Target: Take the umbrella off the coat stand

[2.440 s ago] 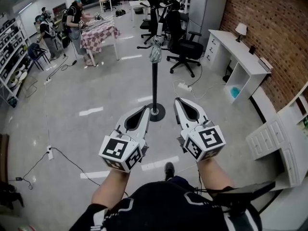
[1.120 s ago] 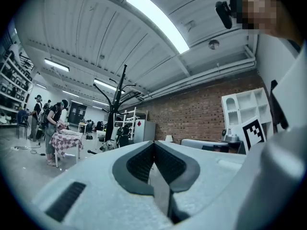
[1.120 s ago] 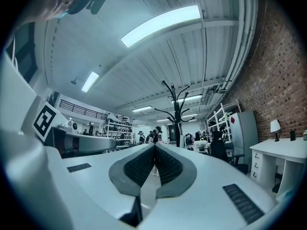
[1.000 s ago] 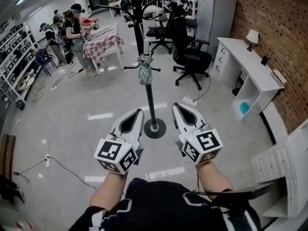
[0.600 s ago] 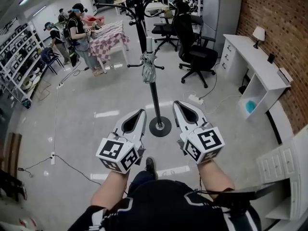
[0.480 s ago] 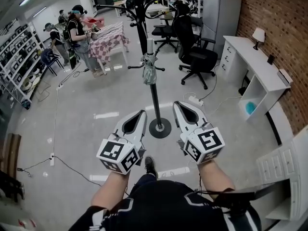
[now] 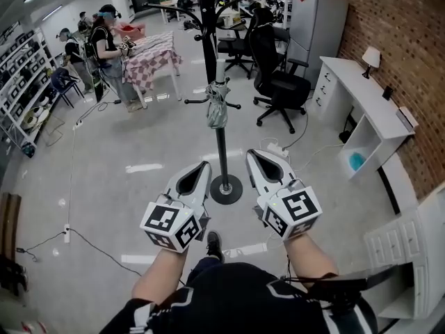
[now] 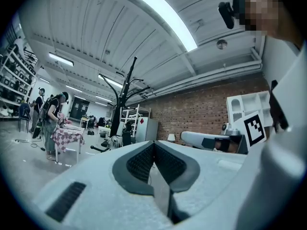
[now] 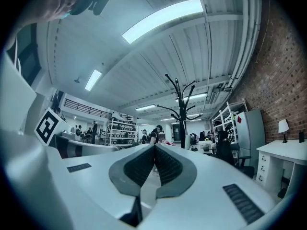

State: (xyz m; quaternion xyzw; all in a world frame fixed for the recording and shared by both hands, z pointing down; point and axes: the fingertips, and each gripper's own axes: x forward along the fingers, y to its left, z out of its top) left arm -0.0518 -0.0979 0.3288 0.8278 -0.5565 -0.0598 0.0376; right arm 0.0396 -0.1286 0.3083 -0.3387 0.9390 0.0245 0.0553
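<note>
Now nearer than two seconds ago, the folded umbrella (image 7: 217, 108) hangs upright on the coat stand (image 7: 222, 152), straight ahead between the left gripper (image 7: 204, 165) and right gripper (image 7: 252, 154), both clenched and empty.

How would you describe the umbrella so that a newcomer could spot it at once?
Find the tall black coat stand on the open floor ahead. Partway up it hangs the umbrella: a folded grey-green bundle, the only pale thing on it.

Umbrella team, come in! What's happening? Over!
Left gripper and right gripper shut, empty. Umbrella folded on coat stand, untouched. Nothing between jaws and stand.
</note>
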